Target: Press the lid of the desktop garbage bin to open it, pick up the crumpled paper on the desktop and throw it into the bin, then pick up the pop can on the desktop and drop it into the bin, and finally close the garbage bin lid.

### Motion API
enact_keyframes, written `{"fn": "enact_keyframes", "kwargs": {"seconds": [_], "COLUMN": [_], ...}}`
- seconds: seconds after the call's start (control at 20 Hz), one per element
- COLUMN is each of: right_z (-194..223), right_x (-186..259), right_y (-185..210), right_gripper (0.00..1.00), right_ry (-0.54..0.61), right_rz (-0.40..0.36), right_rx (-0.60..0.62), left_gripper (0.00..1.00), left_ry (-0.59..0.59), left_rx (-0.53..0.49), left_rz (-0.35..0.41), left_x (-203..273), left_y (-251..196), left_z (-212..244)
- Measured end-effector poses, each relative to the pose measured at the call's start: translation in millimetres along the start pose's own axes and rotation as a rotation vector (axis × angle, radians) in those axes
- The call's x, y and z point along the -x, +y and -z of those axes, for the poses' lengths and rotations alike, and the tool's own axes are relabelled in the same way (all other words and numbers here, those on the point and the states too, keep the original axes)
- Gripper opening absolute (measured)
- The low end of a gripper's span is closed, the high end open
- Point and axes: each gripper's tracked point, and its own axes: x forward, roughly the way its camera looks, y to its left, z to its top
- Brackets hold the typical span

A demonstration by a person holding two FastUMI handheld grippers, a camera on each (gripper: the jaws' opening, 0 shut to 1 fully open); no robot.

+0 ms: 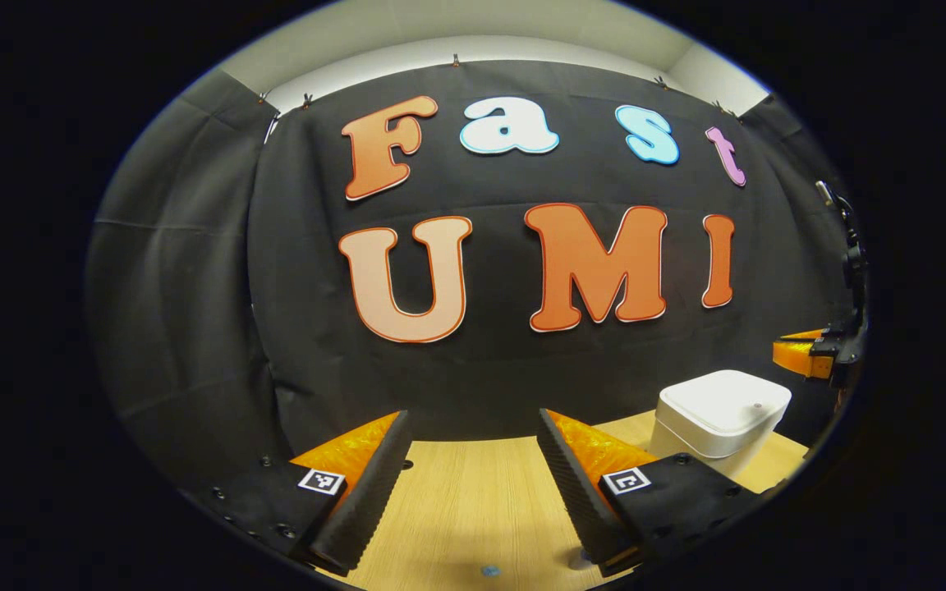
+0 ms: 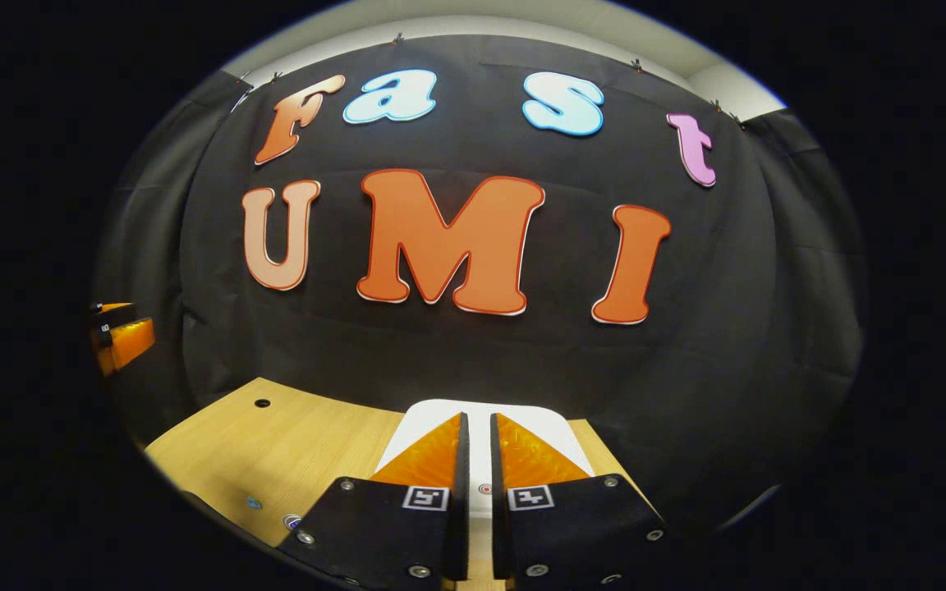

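The right gripper (image 2: 475,423) is held nearly closed above the bin lid (image 2: 551,423); the left gripper (image 1: 473,427) is spread wide over the desktop (image 1: 473,501).

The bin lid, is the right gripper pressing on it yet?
Cannot tell. In the right gripper view the right gripper is over the white bin lid, fingers nearly together, but its tips hide any gap or contact.

Black screw-studded tongs (image 1: 473,427) with square coded markers, ribbed pads.
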Motion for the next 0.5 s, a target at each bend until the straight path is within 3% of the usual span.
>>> {"fn": "enact_keyframes", "kwargs": {"seconds": [0.2,0.5], "right_z": [19.6,54.3], "right_x": [-13.5,-29.3], "right_y": [-0.7,3.0], "right_gripper": [0.02,0.02], "right_ry": [0.038,0.131], "right_rz": [-0.007,-0.03], "right_rx": [-0.005,0.02], "left_gripper": [0.99,1.0], "left_ry": [0.024,0.056], "left_rx": [-0.007,-0.023], "left_rz": [-0.022,-0.059], "left_x": [1.0,1.5], "left_y": [2.1,6.8], "left_z": [7.6,17.9]}}
